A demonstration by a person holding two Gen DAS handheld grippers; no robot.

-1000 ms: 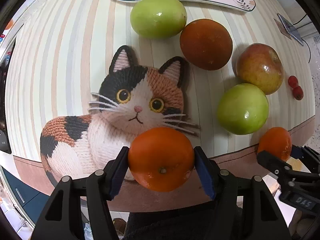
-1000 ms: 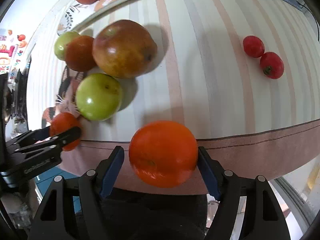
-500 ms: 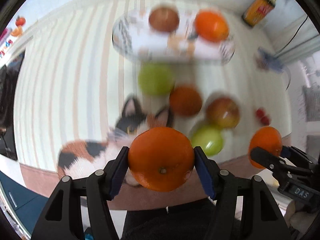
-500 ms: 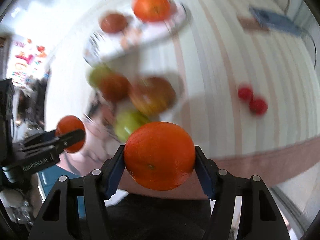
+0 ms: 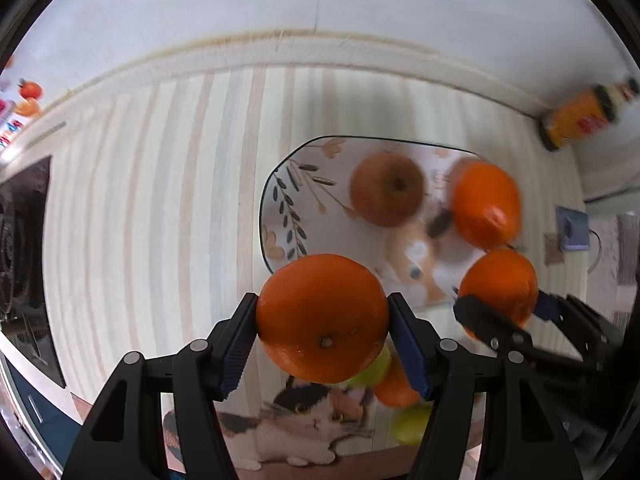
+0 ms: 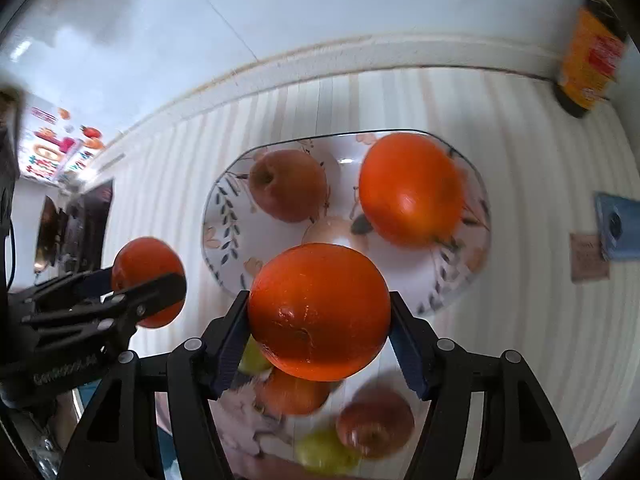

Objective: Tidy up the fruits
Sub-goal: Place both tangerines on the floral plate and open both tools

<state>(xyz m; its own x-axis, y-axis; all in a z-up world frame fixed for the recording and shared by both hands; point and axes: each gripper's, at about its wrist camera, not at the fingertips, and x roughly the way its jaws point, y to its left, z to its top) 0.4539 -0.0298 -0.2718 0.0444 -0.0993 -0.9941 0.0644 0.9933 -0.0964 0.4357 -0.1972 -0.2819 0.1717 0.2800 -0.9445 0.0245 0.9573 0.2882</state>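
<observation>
My left gripper (image 5: 322, 318) is shut on an orange (image 5: 322, 316) and holds it in the air at the near left edge of the patterned plate (image 5: 280, 216). My right gripper (image 6: 319, 314) is shut on a second orange (image 6: 319, 312), above the plate's near rim (image 6: 224, 272). On the plate lie a red-brown apple (image 6: 288, 185) and a large orange fruit (image 6: 412, 189). Each gripper shows in the other's view, the right one (image 5: 500, 300) and the left one (image 6: 146, 280). Below me on the striped cloth lie green and red fruits (image 6: 374, 426), partly hidden.
A knitted cat mat (image 5: 296, 428) lies at the table's near edge. An orange bottle (image 6: 592, 60) stands at the back right by the wall. A blue card (image 6: 616, 226) lies on the right. A dark screen (image 5: 24, 248) is on the left.
Both grippers have risen and swung forward with their oranges, from over the loose fruits and cat mat to the plate at the back. The views are blurred by the motion.
</observation>
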